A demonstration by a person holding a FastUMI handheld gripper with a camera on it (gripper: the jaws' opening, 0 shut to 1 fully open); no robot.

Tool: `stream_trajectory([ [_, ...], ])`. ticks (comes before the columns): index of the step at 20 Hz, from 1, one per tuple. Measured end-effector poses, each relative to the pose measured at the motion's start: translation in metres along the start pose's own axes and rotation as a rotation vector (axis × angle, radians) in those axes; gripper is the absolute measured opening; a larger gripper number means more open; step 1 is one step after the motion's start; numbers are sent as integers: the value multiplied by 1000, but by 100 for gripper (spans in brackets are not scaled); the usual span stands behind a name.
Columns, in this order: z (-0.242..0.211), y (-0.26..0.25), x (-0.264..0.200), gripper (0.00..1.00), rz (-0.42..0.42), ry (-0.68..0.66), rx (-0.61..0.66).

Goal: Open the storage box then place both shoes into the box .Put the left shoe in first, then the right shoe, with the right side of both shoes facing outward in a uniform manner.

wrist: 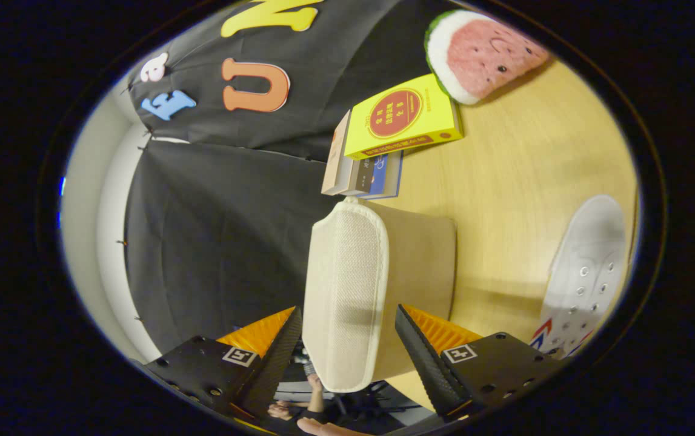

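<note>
The gripper point(347, 339) straddles the box's lid point(344, 290), fingers spread, not yet pinching, placed to lift it; a white shoe point(586, 272) waits right.

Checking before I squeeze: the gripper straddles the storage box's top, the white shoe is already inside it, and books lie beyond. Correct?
No. The gripper view shows the white shoe lying on the table beside the storage box, not inside it. The gripper does straddle the box's top, and the books do lie beyond.
</note>
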State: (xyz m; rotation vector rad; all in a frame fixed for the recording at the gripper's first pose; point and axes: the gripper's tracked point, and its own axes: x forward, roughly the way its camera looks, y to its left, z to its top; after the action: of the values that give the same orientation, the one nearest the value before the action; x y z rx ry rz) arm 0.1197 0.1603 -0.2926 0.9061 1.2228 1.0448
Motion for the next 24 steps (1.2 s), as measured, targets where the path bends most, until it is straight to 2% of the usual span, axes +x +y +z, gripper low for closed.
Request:
stream_trajectory([
  [2, 6, -7, 10, 95, 52, 16, 26],
  [5, 8, -28, 23, 95, 45, 61, 34],
  [8, 3, -19, 25, 93, 126, 99, 71],
  [9, 0, -18, 26, 93, 130, 101, 66],
  [11, -2, -17, 26, 61, 134, 109, 73],
  [16, 1, -18, 16, 21, 78, 116, 63],
  [17, 0, -12, 10, 20, 81, 118, 70],
  [18, 1, -8, 7, 9, 80, 113, 56],
  [19, 4, -8, 3, 8, 58, 98, 52],
  [20, 2, 1, 4, 0, 53, 101, 47],
  [22, -1, 14, -4, 0, 28, 108, 17],
  [24, -3, 40, -7, 0, 40, 109, 1],
])
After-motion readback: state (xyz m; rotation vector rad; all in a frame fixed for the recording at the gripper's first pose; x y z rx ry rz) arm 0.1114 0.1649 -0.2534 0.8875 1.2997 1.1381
